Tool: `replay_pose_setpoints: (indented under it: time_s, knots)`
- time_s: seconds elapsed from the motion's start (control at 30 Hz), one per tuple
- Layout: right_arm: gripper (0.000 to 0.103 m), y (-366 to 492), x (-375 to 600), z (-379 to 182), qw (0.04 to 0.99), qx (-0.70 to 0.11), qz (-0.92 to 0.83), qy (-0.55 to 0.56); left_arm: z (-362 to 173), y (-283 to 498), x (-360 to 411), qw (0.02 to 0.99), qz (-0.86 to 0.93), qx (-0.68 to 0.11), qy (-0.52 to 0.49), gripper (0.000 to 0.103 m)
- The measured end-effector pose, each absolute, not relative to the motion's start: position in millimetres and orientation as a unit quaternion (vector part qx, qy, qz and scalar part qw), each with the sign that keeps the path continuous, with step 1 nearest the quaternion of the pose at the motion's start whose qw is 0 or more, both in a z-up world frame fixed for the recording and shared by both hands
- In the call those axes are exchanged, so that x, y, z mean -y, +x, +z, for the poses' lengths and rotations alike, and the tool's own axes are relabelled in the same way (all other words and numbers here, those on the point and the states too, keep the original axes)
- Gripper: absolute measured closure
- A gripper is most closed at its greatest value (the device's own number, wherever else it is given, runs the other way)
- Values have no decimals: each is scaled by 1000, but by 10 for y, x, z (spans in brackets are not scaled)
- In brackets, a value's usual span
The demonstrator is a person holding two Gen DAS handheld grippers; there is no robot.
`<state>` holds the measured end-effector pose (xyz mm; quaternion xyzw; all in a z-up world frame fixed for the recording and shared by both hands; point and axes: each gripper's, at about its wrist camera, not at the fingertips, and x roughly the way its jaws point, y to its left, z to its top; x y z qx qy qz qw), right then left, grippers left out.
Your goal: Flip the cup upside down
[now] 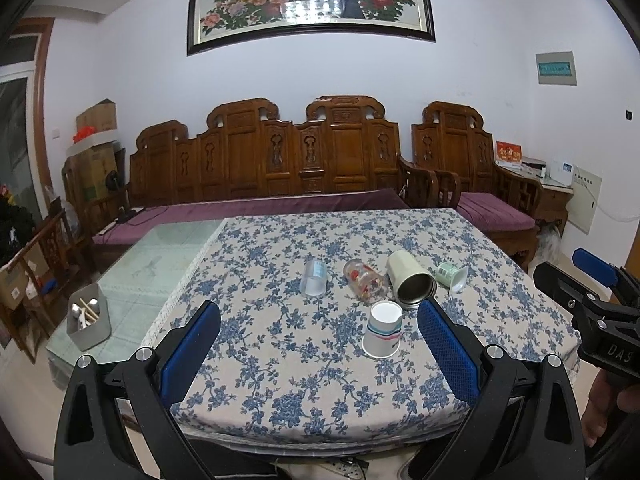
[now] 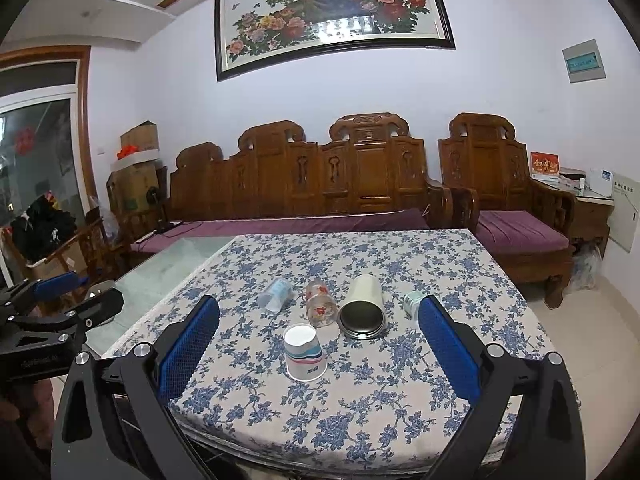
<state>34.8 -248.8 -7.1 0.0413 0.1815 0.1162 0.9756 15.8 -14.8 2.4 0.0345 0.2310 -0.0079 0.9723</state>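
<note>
A white paper cup with coloured stripes (image 1: pixel 382 334) stands upside down on the floral tablecloth (image 1: pixel 280 360); it also shows in the right wrist view (image 2: pixel 304 357). Behind it lie on their sides a clear plastic cup (image 1: pixel 314 278), a glass with red flowers (image 1: pixel 364 280), a cream metal tumbler (image 1: pixel 410 282) and a small green-and-white cup (image 1: pixel 452 276). My left gripper (image 1: pixel 319 320) is open and empty, held back from the cups above the table's near edge. My right gripper (image 2: pixel 319 316) is open and empty, likewise held back.
A grey holder with chopsticks and spoons (image 1: pixel 89 322) stands on the glass tabletop (image 1: pixel 160 264) at the left. A carved wooden sofa (image 1: pixel 280 160) with purple cushions stands behind the table. The right gripper shows at the left wrist view's right edge (image 1: pixel 600 312).
</note>
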Motion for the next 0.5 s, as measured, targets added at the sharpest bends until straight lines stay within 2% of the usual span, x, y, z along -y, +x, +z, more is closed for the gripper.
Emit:
replay_pose_setpoints:
  time_s: [0.5]
  knots:
    - [3,343,2463,-85,975,-183,116,41,25,161,153,972,-8,-231,33,8]
